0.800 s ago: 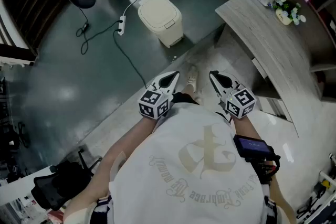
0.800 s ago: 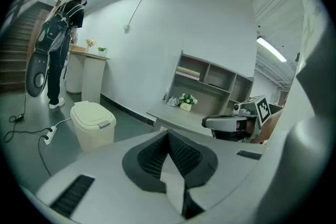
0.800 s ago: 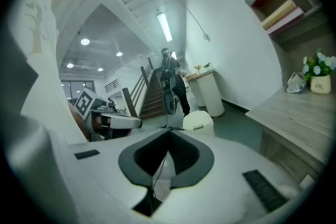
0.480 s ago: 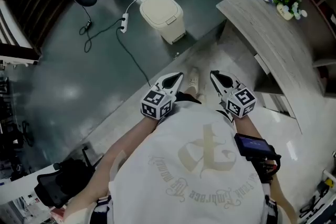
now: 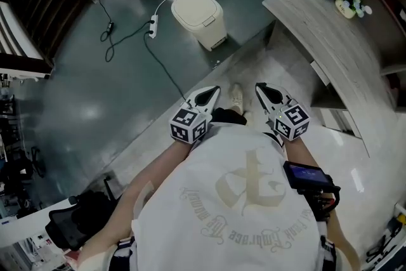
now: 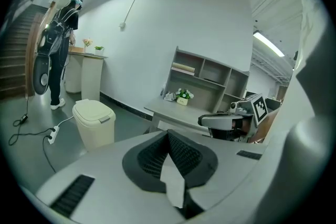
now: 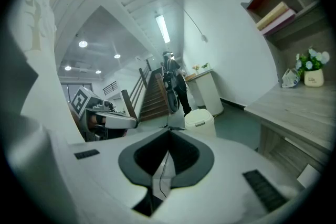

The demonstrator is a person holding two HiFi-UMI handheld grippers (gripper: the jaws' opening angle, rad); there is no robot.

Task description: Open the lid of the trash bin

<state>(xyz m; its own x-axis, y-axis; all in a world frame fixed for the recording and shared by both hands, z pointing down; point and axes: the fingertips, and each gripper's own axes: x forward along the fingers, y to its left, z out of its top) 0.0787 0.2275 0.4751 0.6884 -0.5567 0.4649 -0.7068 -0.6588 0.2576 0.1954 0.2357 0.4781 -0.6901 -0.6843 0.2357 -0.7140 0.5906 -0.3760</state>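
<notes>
The trash bin [image 5: 198, 17] is cream with its flap lid down. It stands on the dark floor well ahead of me; the bin [image 6: 94, 122] is at the left in the left gripper view and the bin [image 7: 199, 120] is mid-frame in the right gripper view. My left gripper [image 5: 212, 91] and right gripper [image 5: 261, 87] are held side by side close to my body, far short of the bin. Both are shut with nothing between the jaws. Each gripper view shows the other: the right gripper [image 6: 231, 120], the left gripper [image 7: 107, 120].
A white power strip [image 5: 153, 25] and black cable [image 5: 166, 72] lie on the floor left of the bin. A grey wooden desk [image 5: 317, 16] with a flower pot [image 5: 346, 7] stands at the right. A person [image 6: 59, 50] stands beyond the bin. A black chair [image 5: 76, 228] is behind me at left.
The head view has shifted slightly, so the bin and desk sit a little further right. Both grippers stay shut in the same place before my body.
</notes>
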